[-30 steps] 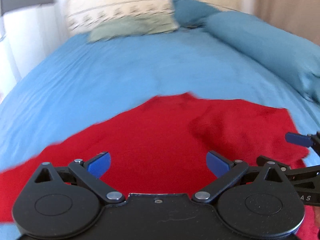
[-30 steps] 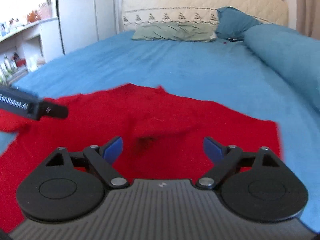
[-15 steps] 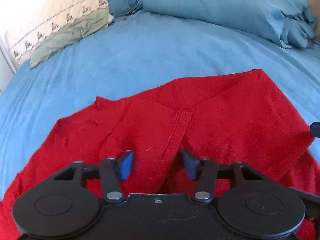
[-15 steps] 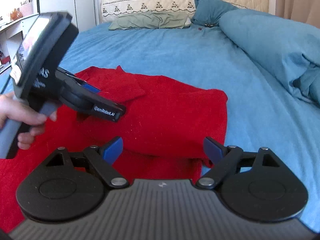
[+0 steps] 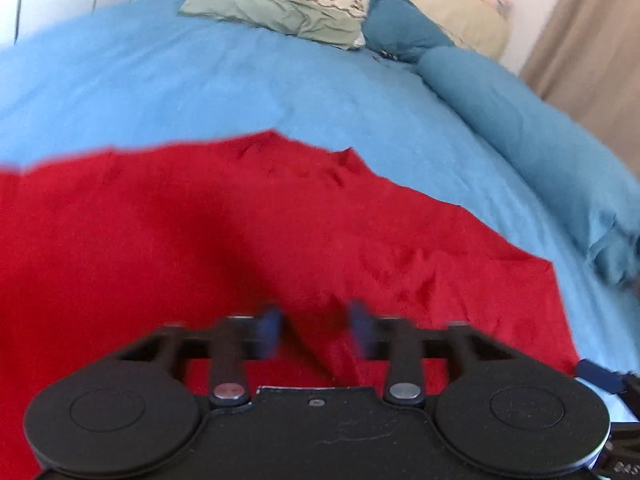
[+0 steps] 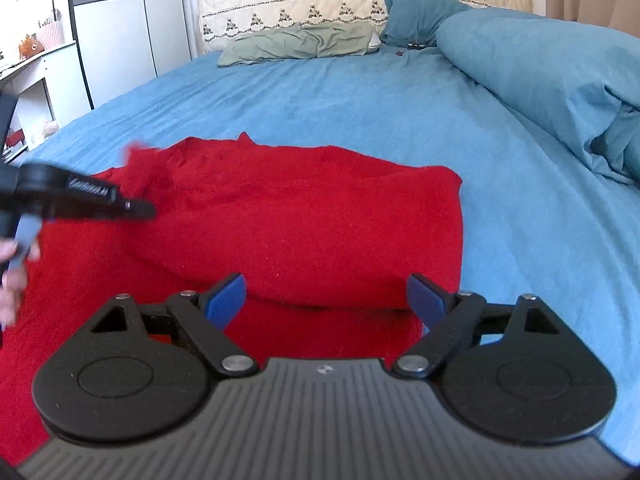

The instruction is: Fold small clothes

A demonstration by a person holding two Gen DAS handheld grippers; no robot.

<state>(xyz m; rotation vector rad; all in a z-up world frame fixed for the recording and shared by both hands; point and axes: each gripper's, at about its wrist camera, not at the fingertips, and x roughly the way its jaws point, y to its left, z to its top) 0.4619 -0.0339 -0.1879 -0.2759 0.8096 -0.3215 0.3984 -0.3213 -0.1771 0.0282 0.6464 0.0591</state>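
Red garment (image 6: 304, 232) lies partly folded on the near part of the blue bed sheet (image 6: 360, 108). Left gripper (image 5: 316, 330) hovers over the cloth, jaws opening, pinching nothing. Right gripper (image 6: 326, 298) stands spread wide above the garment's near edge.

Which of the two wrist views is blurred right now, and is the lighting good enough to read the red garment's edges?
Left wrist view: motion-smeared, the left gripper with its opening jaws soft and the red garment edge fuzzy. Right wrist view: sharp, the right gripper crisp, daylight even, the garment's folded edge clear against the blue bedsheet. Both views bow at the rims from the fisheye.
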